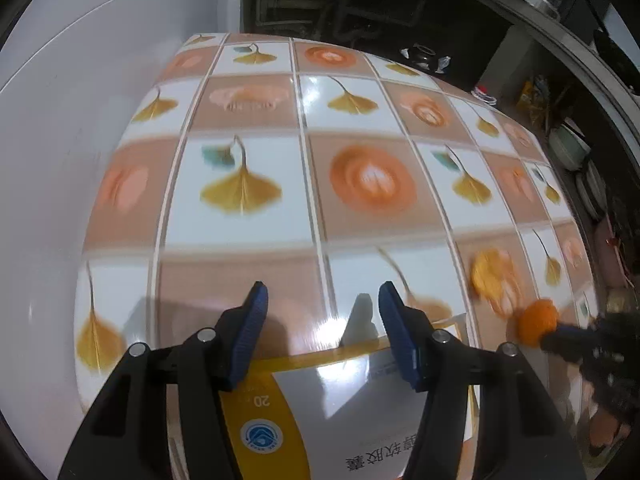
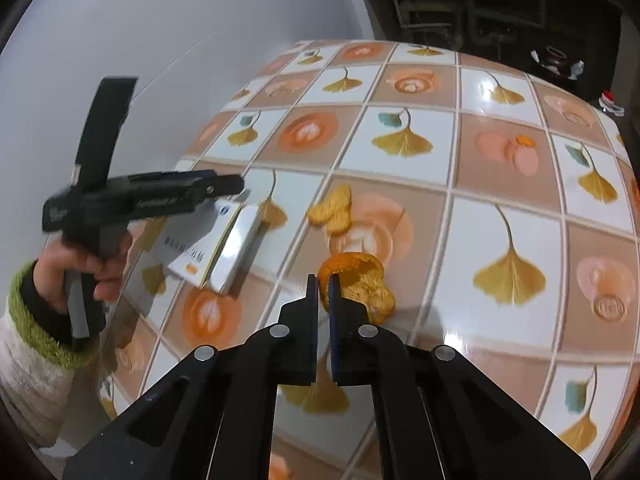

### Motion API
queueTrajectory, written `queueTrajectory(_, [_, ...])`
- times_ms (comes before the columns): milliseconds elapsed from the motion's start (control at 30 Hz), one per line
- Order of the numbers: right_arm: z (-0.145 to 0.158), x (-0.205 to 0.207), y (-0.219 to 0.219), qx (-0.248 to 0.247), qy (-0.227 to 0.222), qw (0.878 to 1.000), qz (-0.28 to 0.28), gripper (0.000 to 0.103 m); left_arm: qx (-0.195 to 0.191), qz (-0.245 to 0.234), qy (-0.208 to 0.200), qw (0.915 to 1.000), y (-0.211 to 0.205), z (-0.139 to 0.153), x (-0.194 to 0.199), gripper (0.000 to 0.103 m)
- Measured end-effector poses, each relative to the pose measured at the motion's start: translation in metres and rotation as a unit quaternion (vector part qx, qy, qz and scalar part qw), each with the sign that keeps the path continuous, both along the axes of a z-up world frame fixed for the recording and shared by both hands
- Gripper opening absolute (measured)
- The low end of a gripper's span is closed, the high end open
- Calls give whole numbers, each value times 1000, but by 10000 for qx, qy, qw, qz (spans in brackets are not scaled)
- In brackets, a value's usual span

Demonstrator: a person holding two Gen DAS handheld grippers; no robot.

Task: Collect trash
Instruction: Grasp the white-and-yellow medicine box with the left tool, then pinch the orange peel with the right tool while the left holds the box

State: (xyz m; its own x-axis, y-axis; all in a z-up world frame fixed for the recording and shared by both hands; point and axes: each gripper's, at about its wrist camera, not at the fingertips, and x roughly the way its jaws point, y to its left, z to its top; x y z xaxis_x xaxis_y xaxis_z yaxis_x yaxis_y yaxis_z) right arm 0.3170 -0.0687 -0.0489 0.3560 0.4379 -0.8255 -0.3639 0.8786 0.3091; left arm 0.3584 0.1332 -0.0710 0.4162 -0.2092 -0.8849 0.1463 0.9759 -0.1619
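Right gripper (image 2: 324, 280) pinches the orange peel (image 2: 356, 280) mid-table (image 2: 500, 88); left gripper (image 1: 322, 300) straddles the white box (image 1: 352, 404), whether gripping, unclear

Glossy table (image 2: 500, 240) with ginkgo-leaf tile pattern, white wall (image 1: 80, 80), dark shelving (image 1: 360, 0)

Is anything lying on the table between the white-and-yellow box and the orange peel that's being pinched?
Only bare patterned tablecloth between the white-and-yellow cardboard box and the pinched orange peel, per the right wrist view.
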Motion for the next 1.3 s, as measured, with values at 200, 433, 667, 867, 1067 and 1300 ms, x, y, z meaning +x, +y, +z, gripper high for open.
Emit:
queueTrajectory(200, [6,-42,-6,-58,119,9999,65,3,-310,25,-28,9995,1,1,-50,56])
queueTrajectory(433, [14,-76,-5,-182,180,9990,366,30,-649,33,-167,9977,8,8,-91,60])
queueTrajectory(667, [59,-55,-10,572,-237,9971,433,53,-875,-161,-1378,9865,11,38,-130,81])
queueTrajectory(867, [38,18,5,442,159,9989,-18,36,-529,-736,-1446,9853,-5,29,-149,82])
queueTrajectory(1067, [-7,65,22,7,583,9979,-298,23,123,-995,-1566,9826,-20,19,-163,83])
queueTrajectory(1300, [-23,74,28,-208,603,9972,-393,14,642,-1166,-1682,9767,-36,12,-169,93])
